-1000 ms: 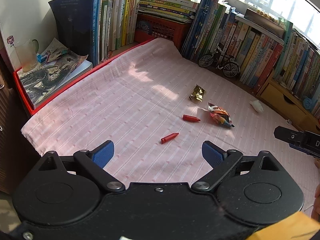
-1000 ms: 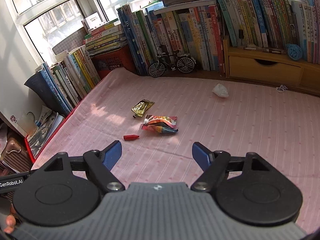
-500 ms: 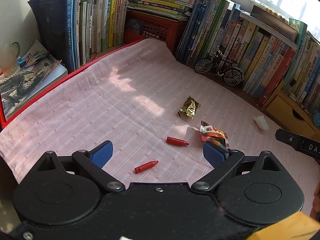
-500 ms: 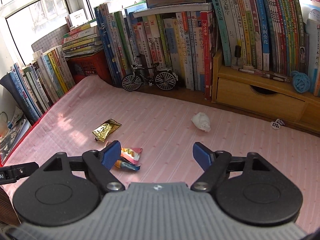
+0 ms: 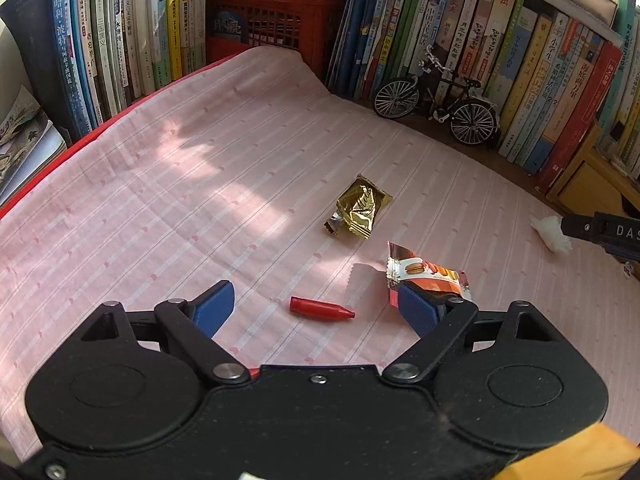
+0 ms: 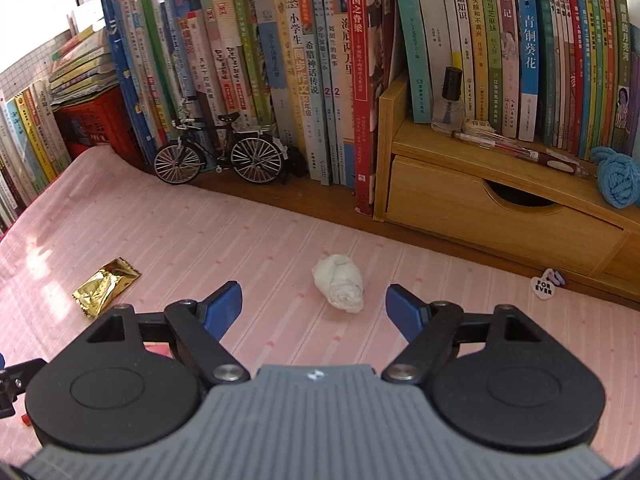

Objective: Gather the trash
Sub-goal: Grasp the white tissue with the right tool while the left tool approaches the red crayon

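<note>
The left gripper (image 5: 314,310), its jaws closing but still wide with nothing pinched, frames the red crayon piece (image 5: 320,309) lying on the pink cloth (image 5: 180,200); the risk there is that the smooth, tapered stub rolls or squirts out sideways as the pads meet, or that the right pad snags the orange snack wrapper (image 5: 430,274) just beside it. The right gripper (image 6: 314,310) stands spread and empty before the crumpled white tissue (image 6: 339,282); soft and loosely wadded, it may flatten or slip if caught only at an edge, and the woven cloth could bunch under low fingers. The gold foil wrapper (image 5: 360,213), creased and shiny, lies further out, untouched; thin and flat, it looks hard to lift off fabric.
</note>
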The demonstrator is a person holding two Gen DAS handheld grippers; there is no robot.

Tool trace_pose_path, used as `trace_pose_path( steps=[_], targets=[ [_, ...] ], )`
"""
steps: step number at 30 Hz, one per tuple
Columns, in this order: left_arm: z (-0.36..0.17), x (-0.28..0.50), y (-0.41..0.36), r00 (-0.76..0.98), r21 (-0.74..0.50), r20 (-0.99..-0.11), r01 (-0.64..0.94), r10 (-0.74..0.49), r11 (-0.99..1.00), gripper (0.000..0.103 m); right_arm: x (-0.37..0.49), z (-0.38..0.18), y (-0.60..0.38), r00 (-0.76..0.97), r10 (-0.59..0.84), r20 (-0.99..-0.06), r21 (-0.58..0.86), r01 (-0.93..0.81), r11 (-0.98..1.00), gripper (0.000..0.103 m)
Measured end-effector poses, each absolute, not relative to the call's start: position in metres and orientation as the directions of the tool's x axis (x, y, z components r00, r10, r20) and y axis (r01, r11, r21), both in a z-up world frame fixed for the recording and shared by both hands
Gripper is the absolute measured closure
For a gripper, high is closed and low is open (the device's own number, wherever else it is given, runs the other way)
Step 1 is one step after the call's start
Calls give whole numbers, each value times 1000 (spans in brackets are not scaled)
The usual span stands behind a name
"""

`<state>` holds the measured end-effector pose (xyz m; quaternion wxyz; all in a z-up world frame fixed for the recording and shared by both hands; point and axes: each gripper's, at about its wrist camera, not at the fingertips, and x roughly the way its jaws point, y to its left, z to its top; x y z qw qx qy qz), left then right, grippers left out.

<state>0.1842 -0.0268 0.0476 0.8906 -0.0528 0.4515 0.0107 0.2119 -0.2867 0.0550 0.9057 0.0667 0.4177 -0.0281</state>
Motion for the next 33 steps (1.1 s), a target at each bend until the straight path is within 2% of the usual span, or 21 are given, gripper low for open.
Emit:
trace_pose_path(
  steps=[5, 7, 9, 13, 15, 16, 18, 19, 20, 25, 26, 27, 29, 32, 33],
  targets=[
    [24, 197, -32, 577, -57, -816, -23, -33, 998, 21, 238, 34, -297, 633, 1, -774, 83, 100, 992, 16],
    [18, 199, -33, 572, -60, -819, -14, -42, 998, 27, 246, 25, -297, 620, 3, -785, 71, 85, 994, 17],
    [12, 199, -33, 561, -81, -825, -9, -62, 997, 39, 251, 17, -297, 607, 5, -795, 62, 72, 995, 18],
    [8, 197, -36, 577, -87, -814, -10, -66, 996, 48, 257, 6, -296, 590, 17, -807, 59, 53, 997, 22],
    [8, 198, -36, 580, -84, -812, -4, -66, 996, 67, 260, 1, -296, 578, 26, -816, 66, 48, 997, 27],
    [9, 197, -36, 579, -84, -812, -5, -66, 996, 71, 260, -1, -296, 574, 32, -819, 71, 46, 996, 34],
    [12, 196, -36, 578, -101, -812, -1, -82, 995, 85, 258, -4, -296, 569, 35, -822, 73, 45, 996, 49],
    [14, 194, -35, 577, -106, -812, 3, -88, 994, 86, 256, -3, -296, 573, 33, -819, 70, 42, 997, 59],
    [15, 192, -35, 578, -109, -811, 6, -92, 994, 86, 255, -3, -297, 572, 35, -819, 73, 43, 996, 63],
    [27, 176, -36, 591, -104, -800, 26, -100, 994, 82, 244, 5, -302, 586, 58, -808, 113, 58, 992, 63],
    [30, 172, -37, 594, -107, -798, 32, -105, 994, 72, 241, 8, -303, 591, 61, -805, 119, 59, 991, 63],
    [31, 170, -37, 595, -109, -796, 37, -110, 993, 53, 239, 10, -304, 595, 65, -801, 125, 60, 990, 63],
    [33, 164, -39, 602, -105, -791, 47, -112, 993, 37, 235, 14, -304, 599, 74, -798, 136, 58, 989, 63],
    [26, 167, -45, 593, -49, -800, 89, -93, 995, 27, 231, 15, -304, 599, 80, -797, 143, 59, 988, 63],
    [23, 170, -47, 583, -33, -808, 98, -84, 995, 27, 230, 15, -304, 597, 81, -798, 145, 60, 988, 63]
  ],
)
